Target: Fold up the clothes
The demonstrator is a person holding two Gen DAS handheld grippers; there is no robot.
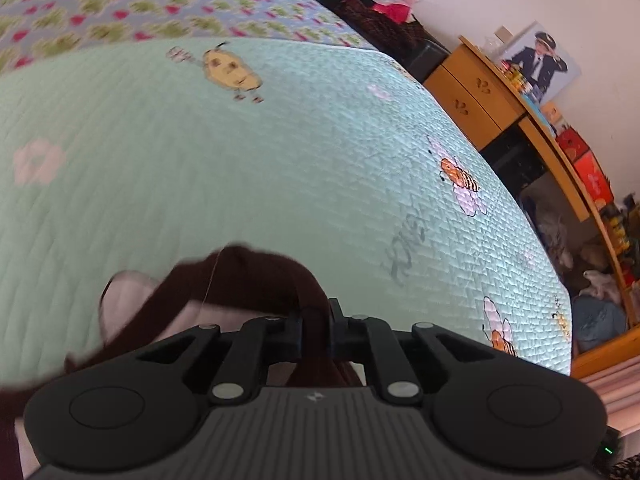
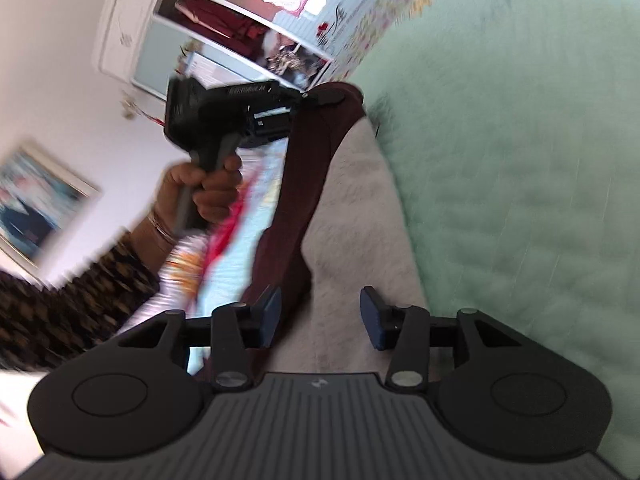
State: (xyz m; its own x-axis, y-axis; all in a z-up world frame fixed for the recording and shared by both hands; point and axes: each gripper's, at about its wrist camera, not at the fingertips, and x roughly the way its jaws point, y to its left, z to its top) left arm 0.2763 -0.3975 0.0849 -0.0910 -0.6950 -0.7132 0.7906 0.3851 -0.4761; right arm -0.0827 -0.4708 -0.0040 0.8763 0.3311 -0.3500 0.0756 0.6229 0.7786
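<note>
**A:** What does the left wrist view show?

**B:** The left gripper [image 1: 316,330] has its jaws pinched nearly together on a strip of dark maroon garment [image 1: 256,276]. The cloth rises in a hump just ahead of the fingertips and trails off to the lower left over something pale pink. Beyond it lies a mint-green quilt [image 1: 240,168] printed with bees and flowers, spread on a bed. A wooden dresser [image 1: 472,100] stands against the wall at the right.

**A:** And the right wrist view?

**B:** The right gripper [image 2: 320,316] has its jaws standing apart, pressing on nothing. The maroon garment runs as a long band past its left blue pad and up to the other gripper, which a person's hand [image 2: 208,188] holds by the handle. The band hangs between the two, above a pale grey-pink cloth [image 2: 356,216] lying on the green quilt. The view is blurred, so I cannot tell whether the left pad touches the fabric.

**A:** How would the garment handle?

**B:** It looks soft, light and limp, sagging wherever unsupported. I would judge it best taken at an edge or corner, pinched through the full thickness so it cannot slide out.
</note>
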